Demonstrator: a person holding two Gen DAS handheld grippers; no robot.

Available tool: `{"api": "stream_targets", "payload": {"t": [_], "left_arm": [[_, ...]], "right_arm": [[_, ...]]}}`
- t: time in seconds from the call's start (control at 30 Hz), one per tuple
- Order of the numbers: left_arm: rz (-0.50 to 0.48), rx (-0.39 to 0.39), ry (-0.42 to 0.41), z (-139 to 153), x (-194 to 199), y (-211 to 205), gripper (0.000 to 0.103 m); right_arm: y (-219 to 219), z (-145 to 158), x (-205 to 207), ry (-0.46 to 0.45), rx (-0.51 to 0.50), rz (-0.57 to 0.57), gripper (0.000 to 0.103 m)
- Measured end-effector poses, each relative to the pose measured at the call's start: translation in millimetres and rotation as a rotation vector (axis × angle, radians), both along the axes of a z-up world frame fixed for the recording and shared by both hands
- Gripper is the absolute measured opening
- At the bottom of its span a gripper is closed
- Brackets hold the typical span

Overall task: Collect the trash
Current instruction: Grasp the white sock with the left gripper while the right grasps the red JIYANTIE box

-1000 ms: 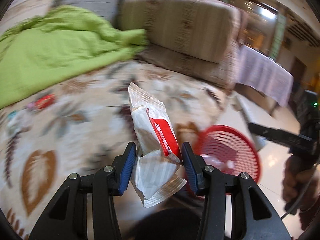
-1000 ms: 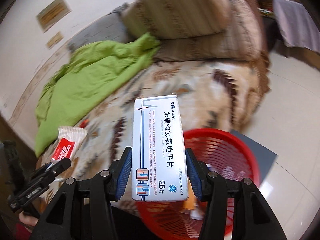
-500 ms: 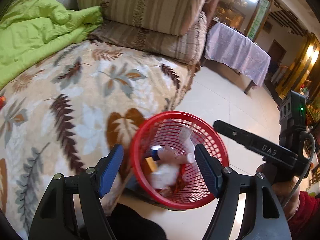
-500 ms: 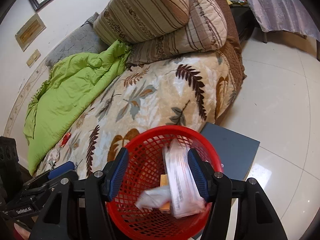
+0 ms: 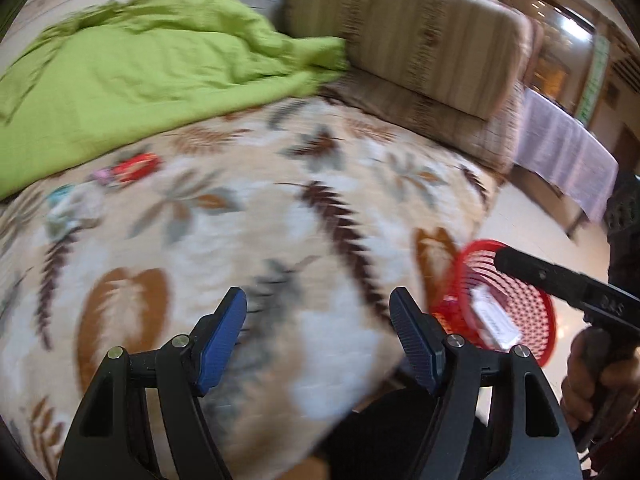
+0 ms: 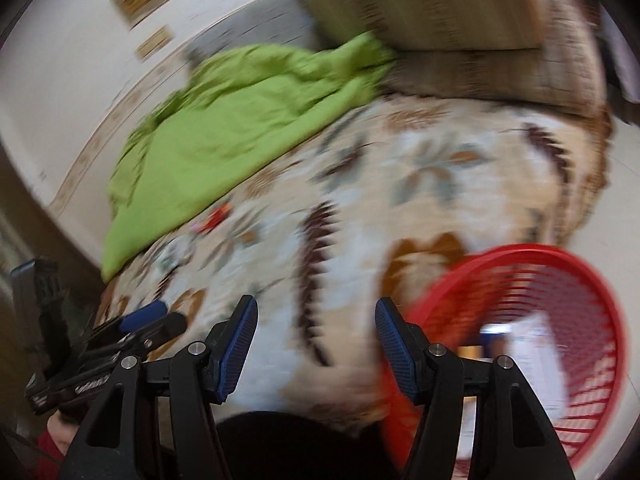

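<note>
Left wrist shows both tools gaping, empty. Rushing at the red wrapper (image 5: 134, 167) could knock it under the green blanket (image 5: 140, 68).

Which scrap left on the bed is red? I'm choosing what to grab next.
The red wrapper, lying near the green blanket's edge. The scraps beside it are pale: a small pinkish one touching it and a whitish, teal-marked one further left.

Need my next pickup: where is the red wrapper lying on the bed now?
In the left wrist view, the red wrapper lies upper left on the leaf-print bedspread, just below the green blanket's edge, beside other small litter.
</note>
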State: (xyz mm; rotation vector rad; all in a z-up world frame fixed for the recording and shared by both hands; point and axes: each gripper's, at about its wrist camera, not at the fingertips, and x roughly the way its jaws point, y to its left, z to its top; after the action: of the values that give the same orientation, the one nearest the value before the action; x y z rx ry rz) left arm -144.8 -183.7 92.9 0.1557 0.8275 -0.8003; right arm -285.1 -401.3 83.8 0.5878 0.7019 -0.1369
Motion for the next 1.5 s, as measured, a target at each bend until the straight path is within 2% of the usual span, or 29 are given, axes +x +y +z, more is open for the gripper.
{"api": "stream_targets", "payload": {"t": [0.27, 0.33, 0.47, 0.57, 0.63, 0.73, 0.83, 0.9, 0.97, 1.0, 1.07, 1.13, 1.2, 1.27, 1.5], "left_arm": [[0.27, 0.029, -0.021, -6.3, 77.4, 99.4, 0.073], [0.353, 0.037, -0.016, -8.5, 104.7, 120.5, 0.073], [0.457, 0.034, 0.018, -11.5, 151.6, 144.5, 0.073], [0.498, 0.04, 0.024, -12.5, 183.3, 150.7, 0.077], [0.509, 0.04, 0.017, -14.8, 204.6, 150.4, 0.082], [0.505, 0.06, 0.02, -24.4, 239.3, 141.9, 0.084], [0.505, 0.07, 0.053, -38.4, 271.3, 132.0, 0.084], [0.483, 0.054, 0.113, -53.3, 291.6, 121.4, 0.084], [0.488, 0.088, 0.122, -66.4, 301.9, 108.2, 0.084], [0.487, 0.106, 0.119, -73.5, 304.4, 101.1, 0.084], [0.519, 0.116, 0.12, -82.4, 303.4, 97.5, 0.074], [0.548, 0.117, 0.099, -83.2, 298.2, 99.6, 0.044], [0.551, 0.098, 0.086, -79.0, 288.2, 105.1, 0.03], [0.57, 0.095, 0.068, -69.7, 272.0, 113.6, 0.028], [0.645, 0.009, -0.032, -24.0, 193.2, 150.6, 0.029]], "right_arm": [[79.0, 2.1, 86.7, -0.024, -0.03, 0.202, 0.066], [94.4, -1.9, 112.1, -0.024, -0.02, 0.233, 0.066], [118.0, -17.0, 157.4, -0.017, -0.039, 0.253, 0.066], [125.2, -34.8, 176.1, -0.007, 0.002, 0.25, 0.066], [125.7, -42.3, 178.1, 0.01, 0.004, 0.257, 0.066], [115.1, -47.6, 178.9, 0.013, 0.069, 0.239, 0.066], [105.0, -56.1, 179.0, 0.04, 0.12, 0.215, 0.066], [99.9, -57.2, 178.9, 0.041, 0.132, 0.202, 0.066], [99.0, -56.7, 180.2, 0.038, 0.13, 0.199, 0.066], [99.1, -56.3, 180.6, 0.037, 0.128, 0.199, 0.066], [101.0, -56.8, 182.1, 0.039, 0.127, 0.206, 0.066], [103.6, -57.0, 183.4, 0.039, 0.125, 0.214, 0.066], [105.3, -56.7, 184.0, 0.037, 0.125, 0.219, 0.066], [106.3, -57.6, 185.5, 0.036, 0.133, 0.22, 0.066], [110.2, -56.9, 208.7, 0.044, 0.167, 0.248, 0.066]]}}
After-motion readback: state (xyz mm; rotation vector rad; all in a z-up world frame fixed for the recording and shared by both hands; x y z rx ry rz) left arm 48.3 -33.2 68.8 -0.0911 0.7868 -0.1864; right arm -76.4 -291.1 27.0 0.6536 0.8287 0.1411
